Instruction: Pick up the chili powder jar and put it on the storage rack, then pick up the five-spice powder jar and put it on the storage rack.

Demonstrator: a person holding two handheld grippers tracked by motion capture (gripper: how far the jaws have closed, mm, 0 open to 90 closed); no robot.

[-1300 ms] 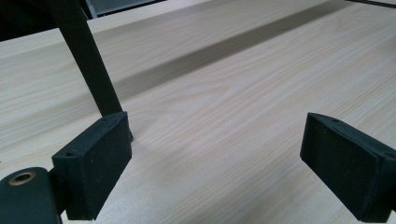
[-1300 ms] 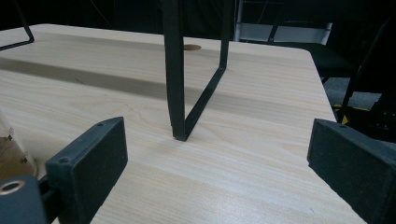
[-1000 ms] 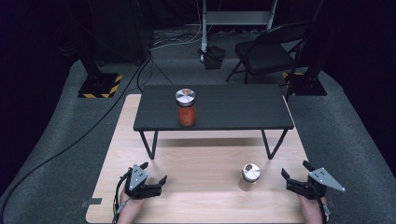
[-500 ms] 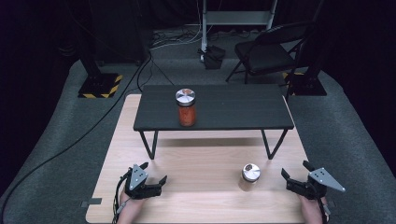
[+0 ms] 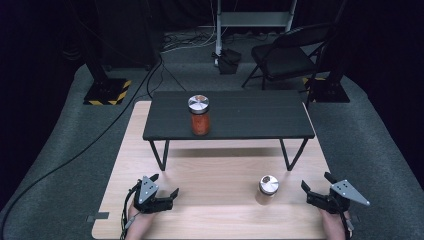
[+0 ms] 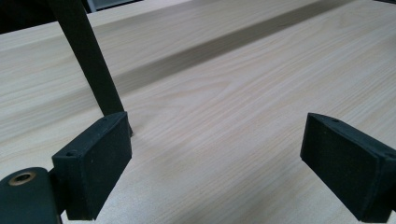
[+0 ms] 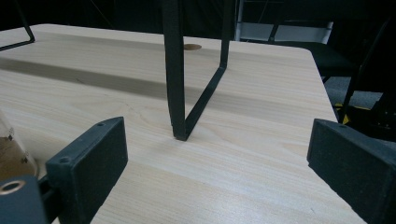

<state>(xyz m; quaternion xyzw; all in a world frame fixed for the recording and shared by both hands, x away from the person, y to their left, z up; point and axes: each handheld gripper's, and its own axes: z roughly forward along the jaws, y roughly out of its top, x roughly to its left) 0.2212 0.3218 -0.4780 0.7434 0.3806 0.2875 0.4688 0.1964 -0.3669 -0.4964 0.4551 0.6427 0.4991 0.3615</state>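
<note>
A jar of red contents with a silver lid (image 5: pixel 199 116) stands on a small black table (image 5: pixel 250 120). A second, smaller jar with a silver lid (image 5: pixel 267 188) stands on the wooden board (image 5: pixel 215 175) in front of it; its glass edge (image 7: pixel 11 154) shows at the left of the right gripper view. My left gripper (image 5: pixel 164 189) rests open near the board's front left, jaws wide apart over bare wood (image 6: pixel 219 140). My right gripper (image 5: pixel 316 186) is open at the front right, a short way right of the small jar, nothing between its jaws.
The black table's thin legs (image 7: pixel 173 70) (image 6: pixel 91 60) stand just ahead of both grippers. Behind the board are a folding chair (image 5: pixel 290 55), a hazard-striped stand base (image 5: pixel 106 92) and cables on grey carpet (image 5: pixel 60 165).
</note>
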